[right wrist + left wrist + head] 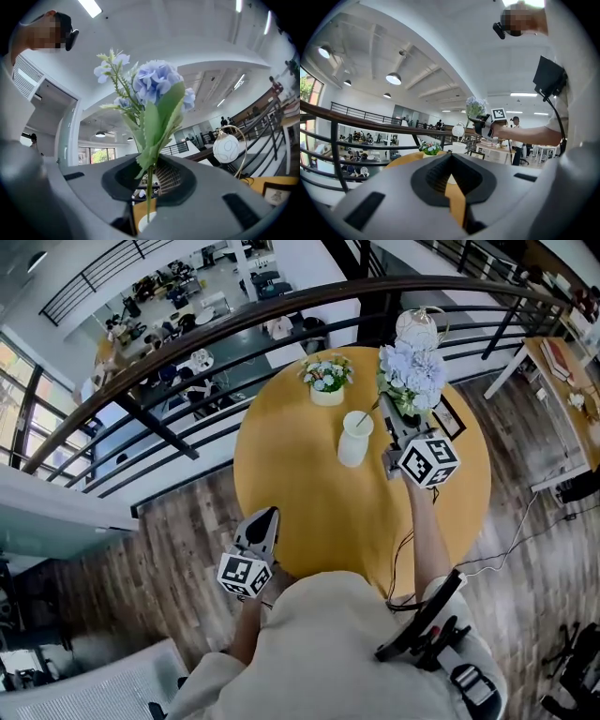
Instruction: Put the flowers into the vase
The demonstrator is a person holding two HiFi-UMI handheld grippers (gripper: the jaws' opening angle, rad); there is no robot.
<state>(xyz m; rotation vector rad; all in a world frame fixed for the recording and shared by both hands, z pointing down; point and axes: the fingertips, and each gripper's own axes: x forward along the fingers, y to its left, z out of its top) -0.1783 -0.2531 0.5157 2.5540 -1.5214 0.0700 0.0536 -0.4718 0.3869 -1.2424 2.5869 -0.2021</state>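
A white vase [354, 439] stands upright near the middle of the round yellow table [309, 502]. My right gripper [395, 420] hovers just right of it, shut on the stem of a bunch of pale blue flowers [413, 371]. The stem's lower end slants down toward the vase's mouth. In the right gripper view the flowers [157, 82] rise between the fingers and the vase's rim [143, 223] shows below. My left gripper [261, 526] is at the table's near-left edge, its jaws together with nothing in them. It looks across at the vase [459, 147] and the held flowers [476, 107].
A small pot of mixed flowers [326, 381] sits at the table's far side. A round white lamp on a gold hoop [418, 329] and a dark picture frame [450, 418] stand at the far right. A dark curved railing [187, 343] runs behind the table.
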